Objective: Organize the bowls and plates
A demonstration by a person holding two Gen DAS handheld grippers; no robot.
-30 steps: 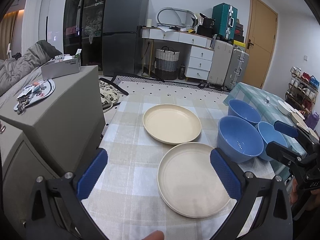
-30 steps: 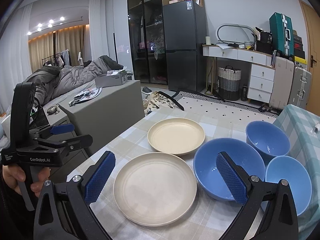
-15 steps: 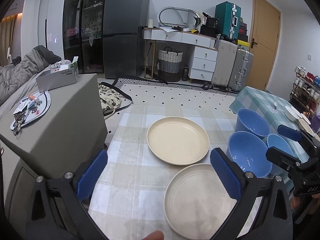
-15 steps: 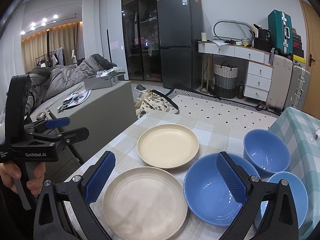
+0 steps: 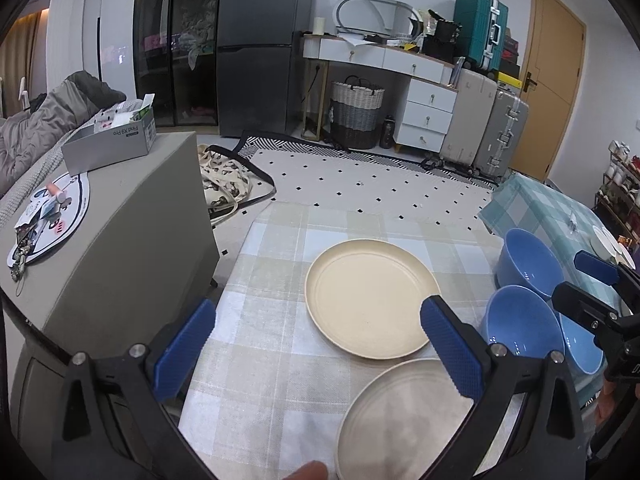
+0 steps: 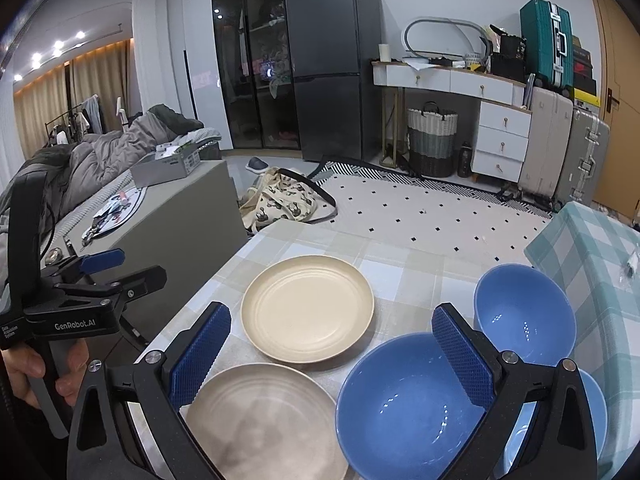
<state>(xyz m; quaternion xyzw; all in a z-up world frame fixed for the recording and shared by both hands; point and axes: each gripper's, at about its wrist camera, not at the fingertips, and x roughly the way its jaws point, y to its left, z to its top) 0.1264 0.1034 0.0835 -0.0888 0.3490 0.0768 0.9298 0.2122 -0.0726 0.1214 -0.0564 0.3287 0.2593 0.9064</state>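
Observation:
Two cream plates lie on the checked tablecloth: a far plate (image 5: 370, 298) (image 6: 307, 307) and a near plate (image 5: 400, 420) (image 6: 264, 420). Three blue bowls stand to their right: a large near bowl (image 6: 412, 408) (image 5: 520, 326), a far bowl (image 6: 524, 310) (image 5: 528, 260) and a third bowl (image 6: 596, 412) (image 5: 580, 344) at the right edge. My left gripper (image 5: 320, 344) is open and empty, above the table before the plates. My right gripper (image 6: 332, 348) is open and empty, over the near plate and the large bowl.
A grey cabinet (image 5: 120, 240) with a box and clutter stands left of the table. A second table with a teal checked cloth (image 6: 592, 248) adjoins at the right. A tote bag (image 6: 280, 200) lies on the floor beyond the table's far edge.
Both grippers have pulled back and risen, so plates and bowls sit lower in both views. Both stay open. The dishes have not moved.

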